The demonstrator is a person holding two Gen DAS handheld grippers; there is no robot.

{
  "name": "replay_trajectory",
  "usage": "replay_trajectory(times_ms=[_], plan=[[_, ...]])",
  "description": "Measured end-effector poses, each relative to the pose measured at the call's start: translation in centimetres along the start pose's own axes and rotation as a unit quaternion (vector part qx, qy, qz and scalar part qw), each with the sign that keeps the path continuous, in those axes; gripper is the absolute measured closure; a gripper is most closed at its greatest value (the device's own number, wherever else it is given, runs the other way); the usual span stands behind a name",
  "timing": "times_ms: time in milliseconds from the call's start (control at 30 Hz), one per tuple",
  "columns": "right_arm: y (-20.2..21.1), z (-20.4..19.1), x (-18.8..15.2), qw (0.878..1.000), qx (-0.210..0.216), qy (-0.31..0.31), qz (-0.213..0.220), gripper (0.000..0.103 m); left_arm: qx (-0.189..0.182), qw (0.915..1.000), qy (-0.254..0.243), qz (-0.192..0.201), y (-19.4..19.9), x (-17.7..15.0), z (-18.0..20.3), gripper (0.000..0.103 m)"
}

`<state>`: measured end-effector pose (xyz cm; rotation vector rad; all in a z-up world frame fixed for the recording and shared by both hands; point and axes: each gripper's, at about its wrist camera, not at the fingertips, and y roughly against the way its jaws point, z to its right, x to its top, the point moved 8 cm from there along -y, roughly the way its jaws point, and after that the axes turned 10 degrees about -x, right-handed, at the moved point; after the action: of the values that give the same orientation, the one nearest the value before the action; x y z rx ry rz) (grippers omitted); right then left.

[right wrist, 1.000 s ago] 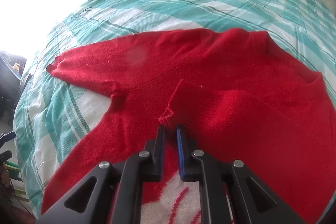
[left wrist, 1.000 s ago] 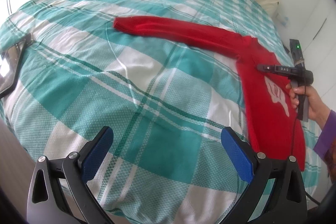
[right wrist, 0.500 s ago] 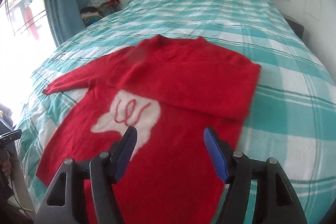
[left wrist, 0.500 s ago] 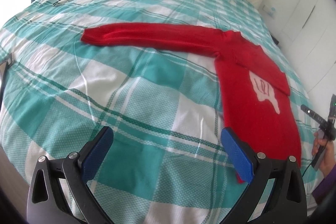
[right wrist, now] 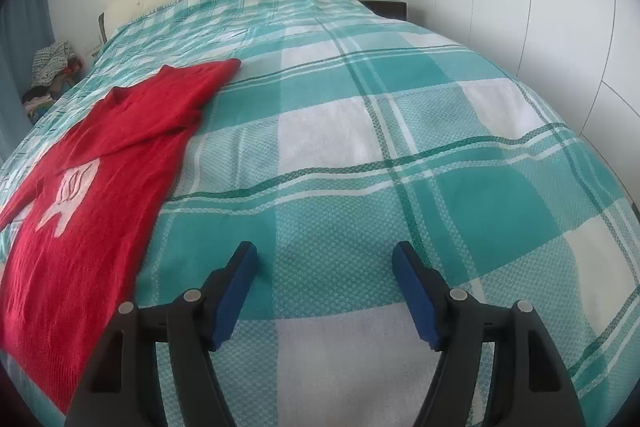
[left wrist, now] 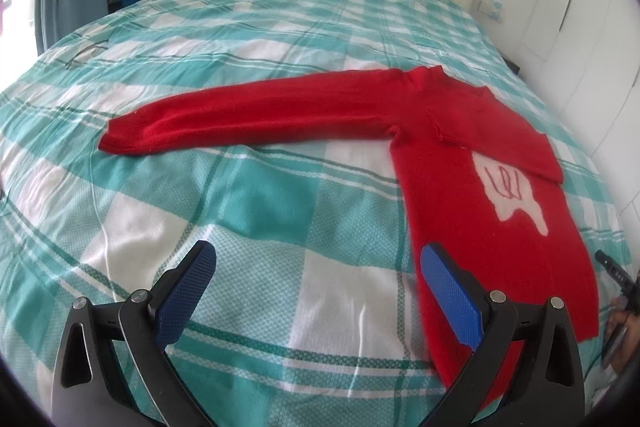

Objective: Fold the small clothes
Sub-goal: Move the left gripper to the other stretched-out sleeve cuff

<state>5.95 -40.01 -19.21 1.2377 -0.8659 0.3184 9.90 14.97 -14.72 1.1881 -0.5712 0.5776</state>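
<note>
Both tongs, left gripper and right gripper, spread, empty. Red sweater soft, limp; I'd pinch outstretched sleeve cuff.

Your left gripper is spread wide, its 2 blue-padded fingers far apart with nothing between them, and it points forward and slightly down. Your right gripper is just as wide, both blue pads bare and gripping nothing, aimed the same way. In the left wrist view, your right hand shows at the far right edge, curled around a dark handle; how the fingers sit there is too cut off to tell.
</note>
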Motion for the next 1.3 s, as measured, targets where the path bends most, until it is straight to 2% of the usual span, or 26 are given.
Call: replay_trajectory(times_ms=[133, 300, 433, 1300], plan=[[-0.2, -0.3, -0.3, 1.000, -0.003, 0.003, 0.000, 0.031, 0.038, 0.9990, -0.020, -0.008, -3.0, -0.1, -1.5, 0.001], [-0.7, -0.7, -0.8, 1.000, -0.007, 0.012, -0.003, 0.025, 0.044, 0.9978, -0.012, -0.049, -5.7, -2.1, -2.7, 0.001], [-1.2, -1.3, -1.1, 1.000, -0.009, 0.023, -0.009, 0.018, 0.048, 0.9973, -0.018, -0.052, -6.0, -2.5, -2.7, 0.000], [-1.3, -1.3, -1.3, 1.000, 0.002, 0.018, -0.012, 0.014, 0.048, 0.9968, -0.019, -0.061, -6.8, -3.0, -2.9, 0.000]])
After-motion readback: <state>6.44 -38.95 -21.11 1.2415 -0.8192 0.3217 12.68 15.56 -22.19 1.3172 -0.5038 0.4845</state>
